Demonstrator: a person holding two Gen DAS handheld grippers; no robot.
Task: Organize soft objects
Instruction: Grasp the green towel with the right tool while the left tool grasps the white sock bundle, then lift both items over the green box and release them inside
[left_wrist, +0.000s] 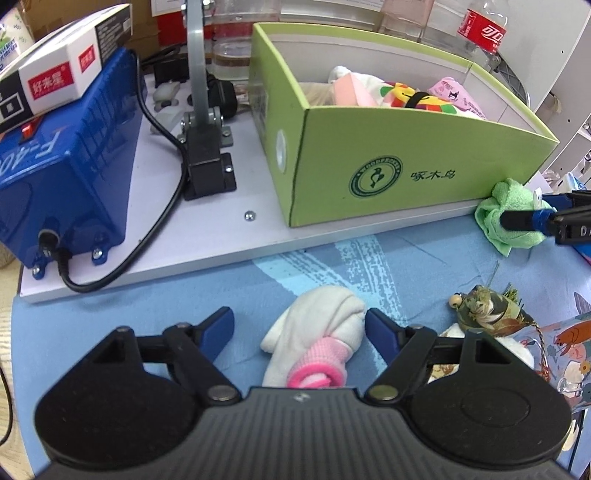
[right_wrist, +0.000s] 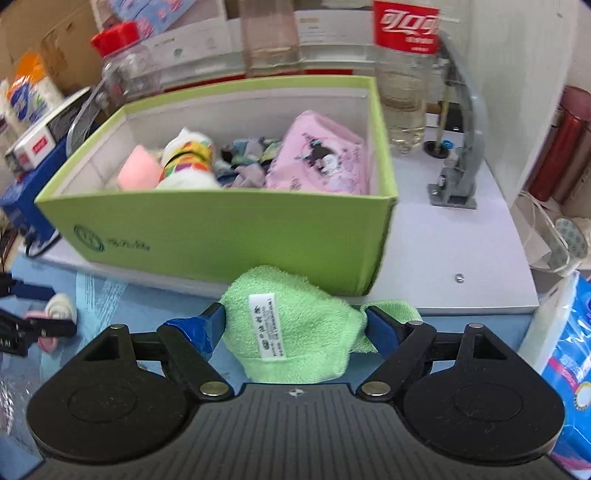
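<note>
Right wrist: gripper (right_wrist: 293, 325) clasping towel (right_wrist: 295, 332) (box-side)

left gripper (left_wrist: 300, 325) spread wide | right gripper (right_wrist: 294, 323) clamped (low, level)

green towel (right_wrist: 295, 325), white-pink sock (left_wrist: 314, 343) — lime box (left_wrist: 406, 155)

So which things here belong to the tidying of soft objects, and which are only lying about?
For the job:
- green box
- green towel in the right gripper
- white and pink sock between the left gripper fingers
- tasselled pouch

Lying about:
- blue machine
- cola bottle
- red-capped jar
</note>
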